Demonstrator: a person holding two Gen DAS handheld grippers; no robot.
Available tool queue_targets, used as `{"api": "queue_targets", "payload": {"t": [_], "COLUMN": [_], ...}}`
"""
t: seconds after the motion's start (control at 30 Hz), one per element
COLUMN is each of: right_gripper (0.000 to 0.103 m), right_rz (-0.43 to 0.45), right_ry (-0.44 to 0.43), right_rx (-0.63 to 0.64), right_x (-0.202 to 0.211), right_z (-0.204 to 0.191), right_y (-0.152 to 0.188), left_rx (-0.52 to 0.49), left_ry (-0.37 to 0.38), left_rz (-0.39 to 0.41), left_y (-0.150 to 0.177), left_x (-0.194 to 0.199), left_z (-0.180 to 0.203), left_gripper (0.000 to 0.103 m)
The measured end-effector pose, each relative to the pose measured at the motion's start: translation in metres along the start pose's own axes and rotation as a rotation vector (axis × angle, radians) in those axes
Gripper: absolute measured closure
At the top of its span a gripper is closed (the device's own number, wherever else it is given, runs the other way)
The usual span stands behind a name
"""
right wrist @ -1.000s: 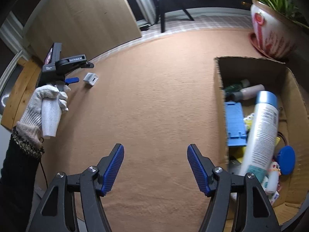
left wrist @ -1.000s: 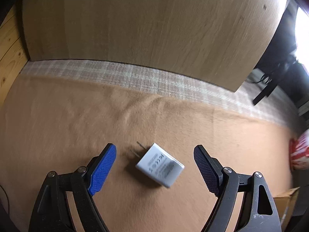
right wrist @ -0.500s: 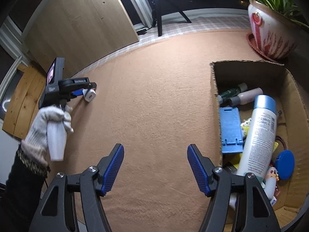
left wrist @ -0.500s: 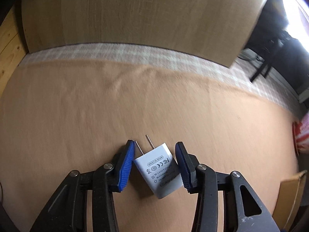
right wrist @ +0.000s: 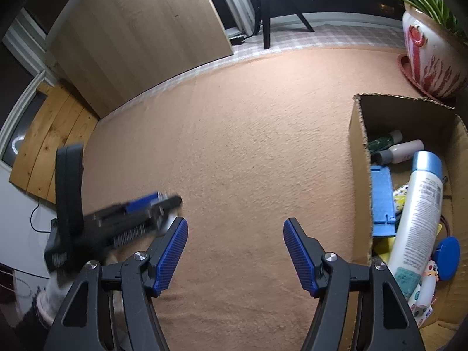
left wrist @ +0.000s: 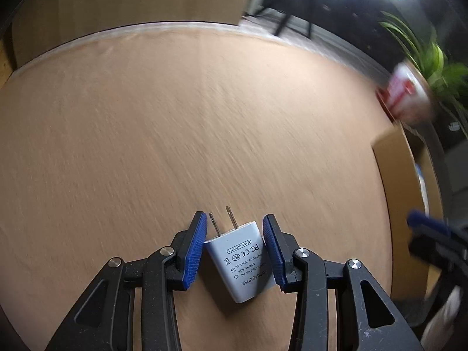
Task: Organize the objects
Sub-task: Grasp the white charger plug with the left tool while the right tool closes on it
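A white power adapter (left wrist: 239, 263) with two metal prongs sits between the blue pads (left wrist: 194, 251) of my left gripper (left wrist: 234, 217). The jaws are still closing, both pads press its sides, and it hangs above the tan carpet. In the right wrist view the left gripper (right wrist: 163, 201) is a blurred shape at lower left, and the adapter cannot be made out there. My right gripper (right wrist: 235, 223) stands open over the carpet with nothing between its fingers, just left of the cardboard box (right wrist: 360, 175). The box wall (left wrist: 393, 172) also shows at right in the left wrist view.
The box holds a tall white spray can (right wrist: 415, 204), a blue plastic piece (right wrist: 381, 196), small bottles and several other items. A red-and-white plant pot (right wrist: 430, 55) stands behind it. A wooden panel (right wrist: 140, 38) leans at the far left, with chair legs (right wrist: 266, 20) beyond the carpet.
The left gripper closed on the adapter, lifted it off the carpet and swept it right, toward the right gripper and the box. The right gripper stayed put and open.
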State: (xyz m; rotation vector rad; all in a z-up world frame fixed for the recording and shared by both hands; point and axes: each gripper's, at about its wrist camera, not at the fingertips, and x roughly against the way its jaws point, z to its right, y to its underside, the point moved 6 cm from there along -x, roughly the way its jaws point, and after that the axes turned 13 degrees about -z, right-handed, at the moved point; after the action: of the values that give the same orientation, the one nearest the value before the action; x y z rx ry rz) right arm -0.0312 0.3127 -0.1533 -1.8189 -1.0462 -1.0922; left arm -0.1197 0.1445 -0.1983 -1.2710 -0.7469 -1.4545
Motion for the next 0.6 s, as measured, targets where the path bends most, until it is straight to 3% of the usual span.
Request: {"api": "queue_targets", "payload": {"t": [0.2,0.33,0.6], "right_gripper": [0.039,0.039,0.039], "right_rz": [-0.031,-0.051,-0.139], "right_ry": [-0.029,-0.049,-0.112], "right_rx": [0.012,0.02,0.063], "right_x": [-0.011,-0.018,-0.047], "right_z": [-0.008,-0.015,-0.035], "right_y": [0.002,0.002,0.007], "left_rx": [-0.037,-0.023,-0.041], "left_ry": [0.033,0.028,0.064], "left_rz": [-0.011,0.008,0.003], "left_y": [0.023,0.027,0.054], "left_x": [0.005,0.016,0.031], "left_z": [0.014,0.005,-0.005], "left_gripper": [0.06,0.036,0.037]}}
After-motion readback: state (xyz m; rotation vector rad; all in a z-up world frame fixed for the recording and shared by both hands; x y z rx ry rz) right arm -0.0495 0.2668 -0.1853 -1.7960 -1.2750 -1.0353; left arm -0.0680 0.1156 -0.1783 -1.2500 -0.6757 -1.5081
